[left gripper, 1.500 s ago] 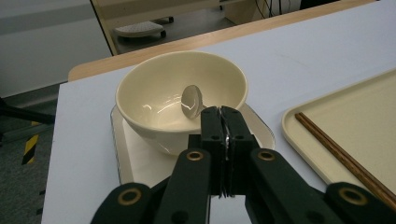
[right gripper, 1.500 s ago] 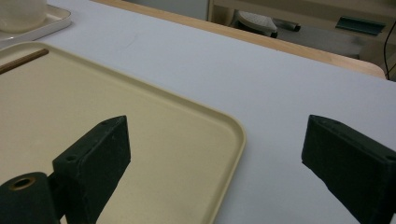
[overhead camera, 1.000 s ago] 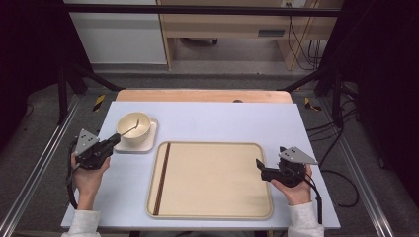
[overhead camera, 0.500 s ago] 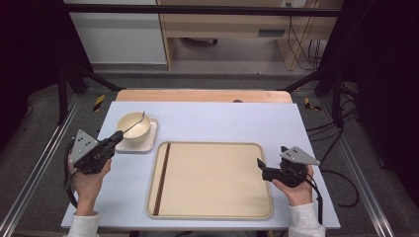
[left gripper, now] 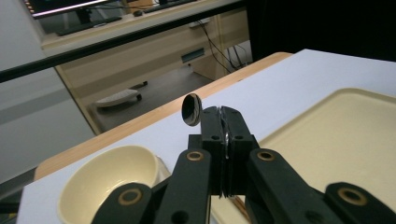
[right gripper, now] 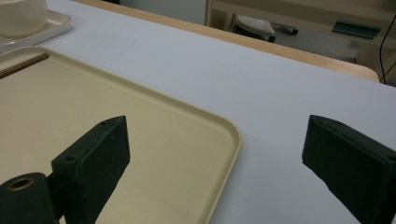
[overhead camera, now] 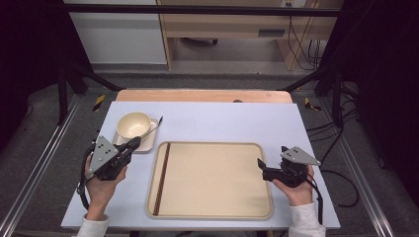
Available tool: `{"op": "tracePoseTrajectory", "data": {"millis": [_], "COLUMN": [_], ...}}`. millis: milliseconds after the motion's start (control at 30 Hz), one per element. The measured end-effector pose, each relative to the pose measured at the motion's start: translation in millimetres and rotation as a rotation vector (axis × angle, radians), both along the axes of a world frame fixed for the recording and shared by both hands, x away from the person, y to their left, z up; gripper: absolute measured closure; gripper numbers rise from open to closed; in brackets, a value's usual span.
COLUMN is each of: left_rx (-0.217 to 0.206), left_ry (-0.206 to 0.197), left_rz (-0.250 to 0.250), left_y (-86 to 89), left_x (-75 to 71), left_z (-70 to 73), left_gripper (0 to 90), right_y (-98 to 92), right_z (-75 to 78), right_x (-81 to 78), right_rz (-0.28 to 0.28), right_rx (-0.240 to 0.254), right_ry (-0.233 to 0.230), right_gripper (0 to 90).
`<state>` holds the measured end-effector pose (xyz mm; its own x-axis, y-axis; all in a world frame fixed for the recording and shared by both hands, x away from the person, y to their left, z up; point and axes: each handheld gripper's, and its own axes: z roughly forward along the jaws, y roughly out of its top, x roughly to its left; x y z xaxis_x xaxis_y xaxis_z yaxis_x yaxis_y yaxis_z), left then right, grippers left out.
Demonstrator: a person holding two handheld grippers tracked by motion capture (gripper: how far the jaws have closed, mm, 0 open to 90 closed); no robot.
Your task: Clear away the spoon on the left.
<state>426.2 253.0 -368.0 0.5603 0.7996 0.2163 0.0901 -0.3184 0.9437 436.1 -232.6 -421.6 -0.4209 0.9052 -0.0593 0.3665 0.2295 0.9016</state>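
Pulling back toward the near-left edge of the table, the left gripper [overhead camera: 132, 143] is carrying the spoon [overhead camera: 149, 129] with it: a second ago the spoon's bowl was sitting over the cream bowl [overhead camera: 133, 124], and now it is hanging past that bowl's right rim, above the small plate [overhead camera: 148, 143].

Nearest the person, both hands are resting at the table's front corners. The right gripper [overhead camera: 260, 166] is holding still at the right edge of the tray [overhead camera: 212, 210], its jaws standing wide apart with nothing between them; in the right gripper view they are framing the tray's rounded corner [right gripper: 229, 140] and bare tabletop.

A little farther in, the left gripper's jaws are pressing tight on the spoon's handle, and in the left gripper view the dark, shiny spoon bowl [left gripper: 191, 110] is sticking up just beyond the jaw tips, clear of the table. Dark chopsticks [overhead camera: 161, 177] are lying along the tray's left side.

Farther still, the cream bowl is sitting on its plate beside the tray's far-left corner, and the white table [overhead camera: 237, 121] is running on to its wooden far edge.
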Motion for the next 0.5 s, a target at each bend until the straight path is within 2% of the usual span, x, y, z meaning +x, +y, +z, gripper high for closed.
{"op": "tracePoseTrajectory", "data": {"millis": [233, 500], "left_rx": [0.035, 0.084], "left_ry": [0.011, 0.030], "left_rz": [-0.046, -0.068], "left_y": [-17.4, -30.7], "left_x": [-5.0, -5.8], "left_z": [-4.6, -14.5], "left_gripper": [89.0, 89.0], "right_y": [-0.7, -0.6], "right_z": [0.6, 0.5], "right_x": [-0.5, -0.5], "right_rz": [-0.004, -0.004], "right_rx": [0.006, 0.003], "right_ry": [0.001, 0.001], "right_gripper": [7.7, 7.7]}}
